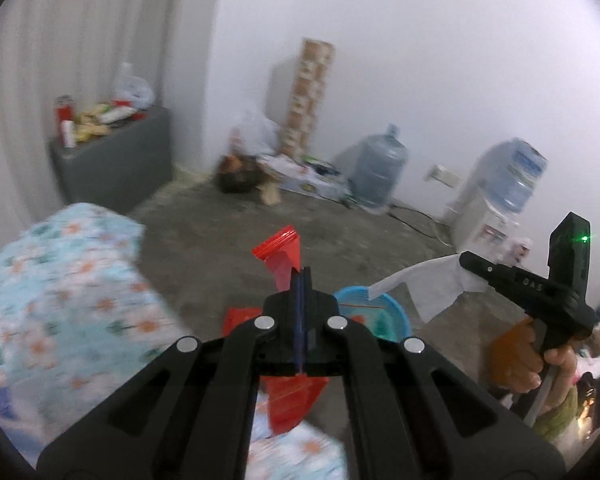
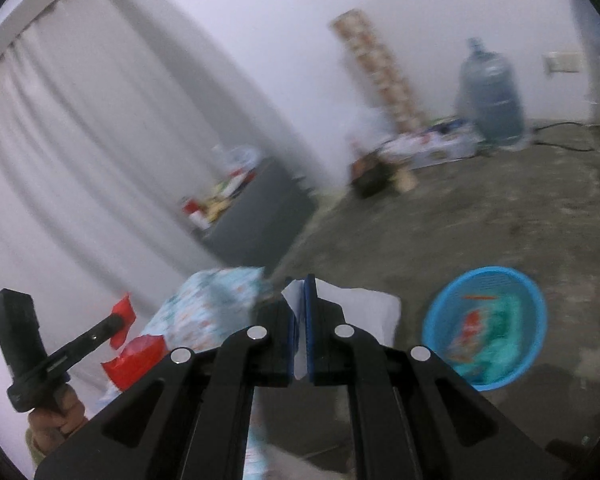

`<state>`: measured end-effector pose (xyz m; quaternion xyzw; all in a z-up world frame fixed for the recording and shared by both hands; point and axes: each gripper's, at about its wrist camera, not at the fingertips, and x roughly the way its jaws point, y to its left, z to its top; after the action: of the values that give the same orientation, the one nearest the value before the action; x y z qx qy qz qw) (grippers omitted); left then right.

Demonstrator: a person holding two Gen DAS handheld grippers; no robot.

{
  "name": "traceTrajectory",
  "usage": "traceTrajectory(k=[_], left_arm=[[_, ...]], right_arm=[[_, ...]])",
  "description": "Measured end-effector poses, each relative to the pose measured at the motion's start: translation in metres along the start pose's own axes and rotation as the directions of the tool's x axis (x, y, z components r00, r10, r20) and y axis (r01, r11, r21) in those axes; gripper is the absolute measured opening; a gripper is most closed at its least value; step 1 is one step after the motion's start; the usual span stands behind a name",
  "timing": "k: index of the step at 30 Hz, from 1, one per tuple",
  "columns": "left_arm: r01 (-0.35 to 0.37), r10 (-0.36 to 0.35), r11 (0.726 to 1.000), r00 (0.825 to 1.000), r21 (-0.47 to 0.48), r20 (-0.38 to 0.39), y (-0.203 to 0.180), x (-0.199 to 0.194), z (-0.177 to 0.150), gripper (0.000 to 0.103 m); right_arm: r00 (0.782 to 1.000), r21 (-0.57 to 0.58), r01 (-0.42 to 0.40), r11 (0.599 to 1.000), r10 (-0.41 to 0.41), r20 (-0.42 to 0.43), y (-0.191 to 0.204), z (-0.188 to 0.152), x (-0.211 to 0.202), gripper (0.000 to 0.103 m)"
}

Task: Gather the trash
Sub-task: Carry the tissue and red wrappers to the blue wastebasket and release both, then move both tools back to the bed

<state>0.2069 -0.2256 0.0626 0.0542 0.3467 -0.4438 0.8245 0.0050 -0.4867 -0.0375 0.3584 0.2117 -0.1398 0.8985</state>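
My left gripper [image 1: 300, 276] is shut on a red plastic wrapper [image 1: 282, 254], held up in the air beside the floral bed cover [image 1: 60, 288]; it also shows at the left of the right wrist view [image 2: 118, 322]. My right gripper [image 2: 302, 284] is shut on a white tissue [image 2: 360, 308]; in the left wrist view it [image 1: 466, 260] holds the tissue [image 1: 428, 286] above the blue basin's right side. The blue basin [image 2: 488, 280] sits on the floor and holds red and green trash. In the left wrist view the basin [image 1: 394, 312] lies just right of my left gripper.
A grey cabinet [image 1: 116, 168] with bottles and packets stands at the curtain. A black bag [image 1: 238, 176], papers, a tall patterned box [image 1: 306, 96], a water jug [image 1: 378, 172] and a water dispenser [image 1: 496, 196] line the far wall. A cable runs on the concrete floor.
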Motion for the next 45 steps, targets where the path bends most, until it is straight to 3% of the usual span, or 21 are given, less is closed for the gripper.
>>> traceTrajectory(k=[4,8,18,19,20,21,22,25,26,32,36,39,42,45], left_arm=[[0.083,-0.083,0.997,0.994,-0.005,-0.074,-0.032,0.056,0.005,0.000],[0.148,-0.150,0.989,0.976,-0.021,-0.156,-0.057,0.122,0.004,0.000],[0.235,-0.240,0.970,0.910,-0.056,-0.338,-0.111,0.278,-0.013,0.000],[0.237,-0.253,0.967,0.894,-0.088,-0.371,-0.112,0.296,-0.018,0.004],[0.241,-0.268,0.963,0.877,-0.119,-0.399,-0.112,0.309,-0.022,0.011],[0.229,-0.273,0.962,0.860,-0.152,-0.431,-0.111,0.325,-0.029,0.030],[0.210,-0.263,0.964,0.857,-0.166,-0.443,-0.110,0.333,-0.033,0.043],[0.171,-0.244,0.966,0.851,-0.195,-0.464,-0.102,0.346,-0.047,0.047],[0.169,-0.245,0.966,0.846,-0.198,-0.473,-0.099,0.344,-0.050,0.047],[0.184,-0.240,0.968,0.881,-0.173,-0.408,-0.090,0.308,-0.038,0.054],[0.184,-0.224,0.972,0.912,-0.146,-0.344,-0.080,0.262,-0.021,0.060],[0.171,-0.198,0.979,0.937,-0.115,-0.287,-0.071,0.205,-0.011,0.067],[0.204,-0.229,0.971,0.944,-0.123,-0.237,-0.062,0.150,-0.010,0.076],[0.177,-0.191,0.980,0.965,-0.088,-0.182,-0.054,0.088,-0.017,0.079]], right_arm=[[0.995,0.045,0.098,0.994,-0.098,0.005,-0.030,0.004,0.006,0.005],[0.985,0.092,0.170,0.981,-0.168,-0.030,-0.066,0.002,0.027,0.005],[0.966,0.322,0.253,0.912,-0.219,-0.138,-0.176,-0.009,0.089,0.006],[0.962,0.338,0.262,0.904,-0.219,-0.160,-0.190,-0.012,0.099,0.010],[0.953,0.365,0.286,0.886,-0.222,-0.207,-0.210,-0.020,0.113,0.026],[0.941,0.385,0.316,0.867,-0.235,-0.243,-0.222,-0.028,0.122,0.035],[0.927,0.409,0.348,0.844,-0.247,-0.281,-0.237,-0.037,0.131,0.040],[0.911,0.471,0.392,0.790,-0.263,-0.318,-0.267,-0.063,0.138,0.040],[0.916,0.489,0.383,0.784,-0.254,-0.311,-0.271,-0.068,0.135,0.041],[0.929,0.476,0.358,0.803,-0.259,-0.262,-0.264,-0.073,0.120,0.045],[0.938,0.450,0.339,0.826,-0.264,-0.223,-0.240,-0.061,0.105,0.045],[0.949,0.388,0.308,0.869,-0.251,-0.191,-0.207,-0.046,0.098,0.049],[0.959,0.298,0.275,0.914,-0.237,-0.157,-0.165,-0.033,0.093,0.066],[0.968,0.221,0.234,0.947,-0.206,-0.144,-0.126,-0.023,0.091,0.069]])
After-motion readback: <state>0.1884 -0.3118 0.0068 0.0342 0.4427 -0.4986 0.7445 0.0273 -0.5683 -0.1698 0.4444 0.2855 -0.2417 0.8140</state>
